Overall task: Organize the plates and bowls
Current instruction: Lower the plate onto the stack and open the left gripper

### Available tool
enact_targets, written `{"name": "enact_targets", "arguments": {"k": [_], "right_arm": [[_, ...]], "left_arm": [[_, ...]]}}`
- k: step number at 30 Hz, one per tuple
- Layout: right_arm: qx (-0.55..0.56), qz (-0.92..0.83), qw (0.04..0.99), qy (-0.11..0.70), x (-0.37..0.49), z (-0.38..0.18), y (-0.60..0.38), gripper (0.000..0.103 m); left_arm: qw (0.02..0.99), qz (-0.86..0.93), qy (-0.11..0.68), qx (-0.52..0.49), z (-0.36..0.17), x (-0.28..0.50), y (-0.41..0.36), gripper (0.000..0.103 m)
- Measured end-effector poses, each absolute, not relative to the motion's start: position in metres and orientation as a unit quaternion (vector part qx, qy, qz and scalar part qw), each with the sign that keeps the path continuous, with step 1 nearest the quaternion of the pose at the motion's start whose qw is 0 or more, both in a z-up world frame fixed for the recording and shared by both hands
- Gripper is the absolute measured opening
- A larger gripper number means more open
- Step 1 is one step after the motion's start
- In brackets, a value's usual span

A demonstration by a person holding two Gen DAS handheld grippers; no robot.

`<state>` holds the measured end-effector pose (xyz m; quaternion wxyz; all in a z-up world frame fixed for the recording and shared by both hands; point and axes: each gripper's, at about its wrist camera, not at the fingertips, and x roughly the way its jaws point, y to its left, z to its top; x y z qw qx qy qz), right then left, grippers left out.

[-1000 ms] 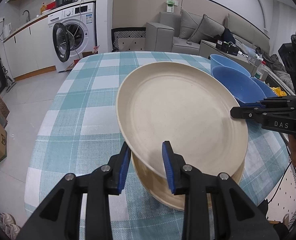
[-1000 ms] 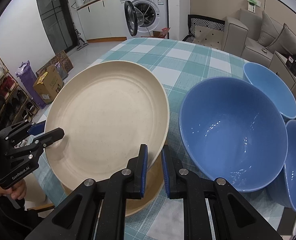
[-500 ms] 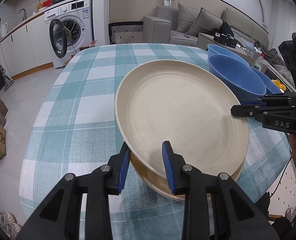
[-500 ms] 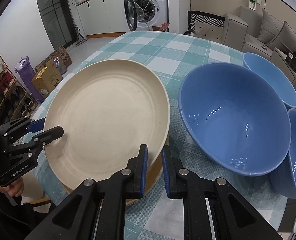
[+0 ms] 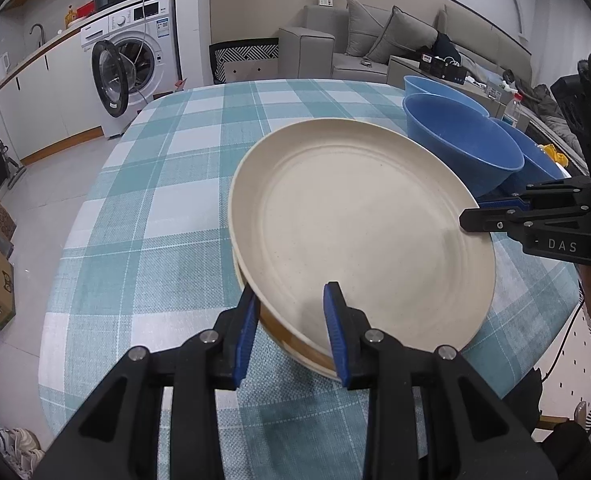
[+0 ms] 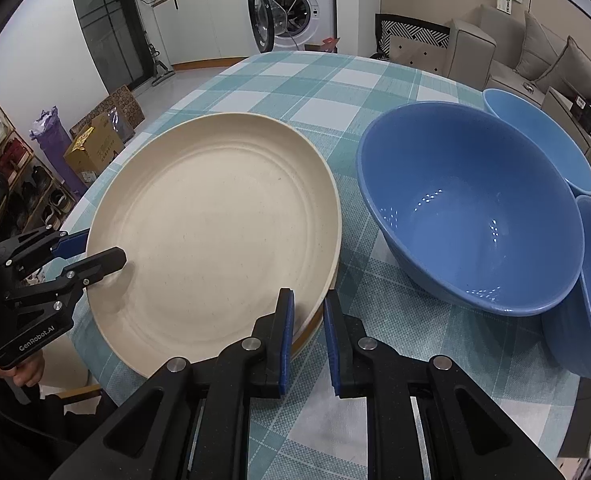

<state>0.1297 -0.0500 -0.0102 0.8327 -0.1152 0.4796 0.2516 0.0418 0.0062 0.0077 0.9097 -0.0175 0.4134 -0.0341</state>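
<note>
Cream plate (image 5: pixel 359 216), blue bowls (image 6: pixel 471 208), teal-and-white checked tablecloth (image 5: pixel 155 208)

I'm looking across a teal checked tablecloth (image 5: pixel 167 200) to a white washing machine (image 5: pixel 135 60) with its door open under a counter, a grey sofa (image 5: pixel 395 40) along the beige wall, pale floor tiles (image 5: pixel 55 172) and cardboard boxes (image 6: pixel 95 148) stacked near a shoe rack (image 6: pixel 11 168).

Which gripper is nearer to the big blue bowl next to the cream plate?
Right. The right gripper pinches the cream plate's rim on the side beside the big blue bowl; the left gripper grips the plate's opposite rim, farther away.
</note>
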Motion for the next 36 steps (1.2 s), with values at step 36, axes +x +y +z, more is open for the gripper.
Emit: {"name": "enact_targets", "arguments": {"k": [36], "right_arm": [[-0.143, 0.249, 0.823, 0.491, 0.131, -0.022, -0.043, 0.019]], "left_arm": [[0.897, 0.002, 0.439, 0.057, -0.006, 0.049, 0.000, 0.052]]}}
